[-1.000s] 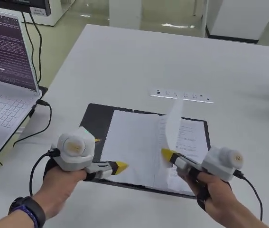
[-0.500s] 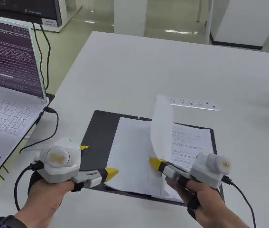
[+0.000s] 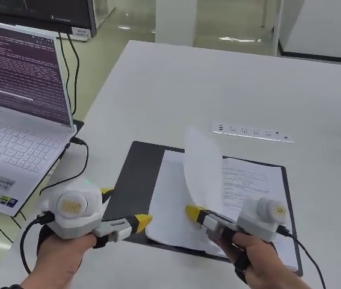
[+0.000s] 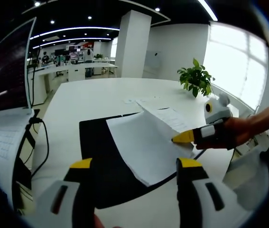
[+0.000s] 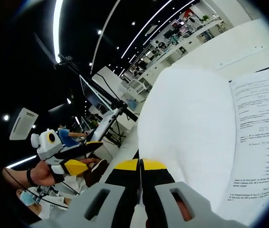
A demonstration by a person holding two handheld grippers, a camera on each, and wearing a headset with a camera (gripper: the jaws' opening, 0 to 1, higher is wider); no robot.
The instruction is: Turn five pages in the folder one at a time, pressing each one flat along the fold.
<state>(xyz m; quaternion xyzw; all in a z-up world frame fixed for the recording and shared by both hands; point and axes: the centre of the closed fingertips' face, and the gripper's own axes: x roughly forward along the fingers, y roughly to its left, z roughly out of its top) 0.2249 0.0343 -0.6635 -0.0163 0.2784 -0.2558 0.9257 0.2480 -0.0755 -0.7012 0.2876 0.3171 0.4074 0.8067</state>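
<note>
A black folder (image 3: 133, 176) lies open on the white table, with white sheets on its left half and a printed page (image 3: 255, 180) on the right. One white page (image 3: 202, 168) stands lifted over the fold, and my right gripper (image 3: 192, 212) is shut on its lower edge. In the right gripper view the yellow tips (image 5: 139, 165) pinch the page (image 5: 186, 123). My left gripper (image 3: 125, 208) hovers open at the folder's near left edge, its yellow fingertips (image 4: 83, 164) apart over the black cover (image 4: 101, 161).
An open laptop (image 3: 14, 114) sits at the left with a black cable (image 3: 68, 174) running toward the folder. A white power strip (image 3: 252, 132) lies beyond the folder. The table's far side is bare white.
The lifted page has swung further left across the fold, carried by my right gripper. My left gripper stayed near the folder's left edge. The head camera shifted.
</note>
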